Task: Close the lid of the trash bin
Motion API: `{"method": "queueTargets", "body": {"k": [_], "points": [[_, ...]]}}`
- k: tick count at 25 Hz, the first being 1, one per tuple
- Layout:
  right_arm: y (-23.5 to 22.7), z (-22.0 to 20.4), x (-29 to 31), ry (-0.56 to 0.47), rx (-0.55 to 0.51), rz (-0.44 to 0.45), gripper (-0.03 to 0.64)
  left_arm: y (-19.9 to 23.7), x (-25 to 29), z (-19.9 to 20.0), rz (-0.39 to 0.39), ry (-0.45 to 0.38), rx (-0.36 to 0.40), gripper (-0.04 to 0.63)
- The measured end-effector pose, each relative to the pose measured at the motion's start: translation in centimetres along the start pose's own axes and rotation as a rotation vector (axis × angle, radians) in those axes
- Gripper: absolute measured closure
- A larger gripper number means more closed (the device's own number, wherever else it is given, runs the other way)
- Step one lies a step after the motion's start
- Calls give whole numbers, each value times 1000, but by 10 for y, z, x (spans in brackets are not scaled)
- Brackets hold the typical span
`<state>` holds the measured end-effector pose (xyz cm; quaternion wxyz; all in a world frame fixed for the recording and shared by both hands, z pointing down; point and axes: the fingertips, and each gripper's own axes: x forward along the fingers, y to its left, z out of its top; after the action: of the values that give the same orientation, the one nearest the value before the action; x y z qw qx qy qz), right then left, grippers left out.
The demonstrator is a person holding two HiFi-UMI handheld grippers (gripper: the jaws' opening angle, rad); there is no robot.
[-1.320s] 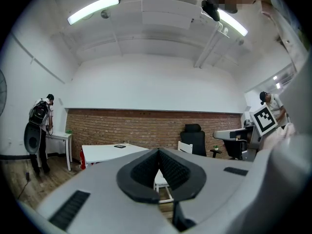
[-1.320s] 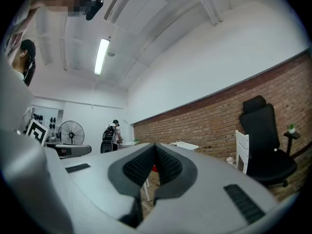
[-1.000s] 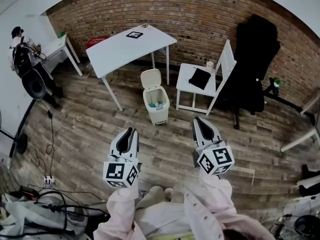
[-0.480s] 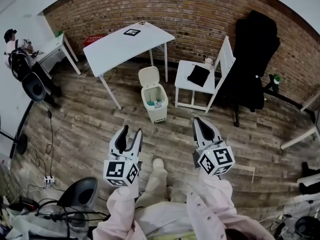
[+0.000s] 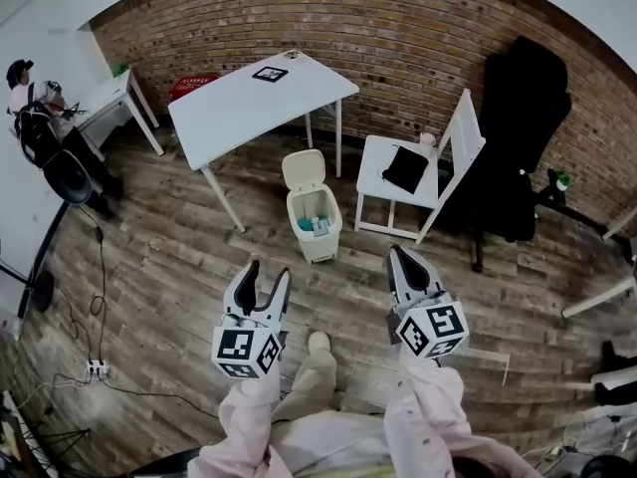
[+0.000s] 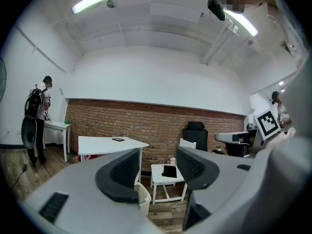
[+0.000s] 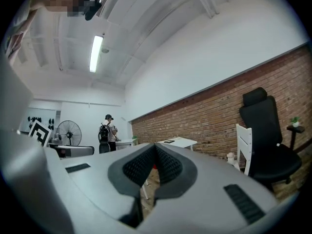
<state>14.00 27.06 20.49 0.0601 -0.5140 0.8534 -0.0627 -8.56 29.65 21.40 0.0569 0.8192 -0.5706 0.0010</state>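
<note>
On the floor (image 5: pixel 169 267), the lid (image 5: pixel 302 169) of the trash bin (image 5: pixel 317 229) stands up, likely light, best nudged at its top edge; left gripper (image 5: pixel 269 271) jaws are opening, empty; right gripper (image 5: pixel 395 253) jaws together.

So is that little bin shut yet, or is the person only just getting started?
Only starting. Done: nothing yet; the trash bin has its lid standing up, with items visible inside. In hand: the left gripper is opening its jaws with nothing between them, and the right gripper is shut and empty; both are short of the bin. Left: reach the lid and tip it down.
</note>
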Motion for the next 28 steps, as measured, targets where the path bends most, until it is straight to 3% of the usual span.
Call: {"method": "queueTargets", "body": {"k": [17, 28], "points": [[-32, -8, 146, 50, 4, -28, 614, 95, 127, 1, -19, 55, -54, 367], [-44, -11, 182, 60, -11, -72, 614, 121, 170, -3, -65, 65, -72, 371]]}}
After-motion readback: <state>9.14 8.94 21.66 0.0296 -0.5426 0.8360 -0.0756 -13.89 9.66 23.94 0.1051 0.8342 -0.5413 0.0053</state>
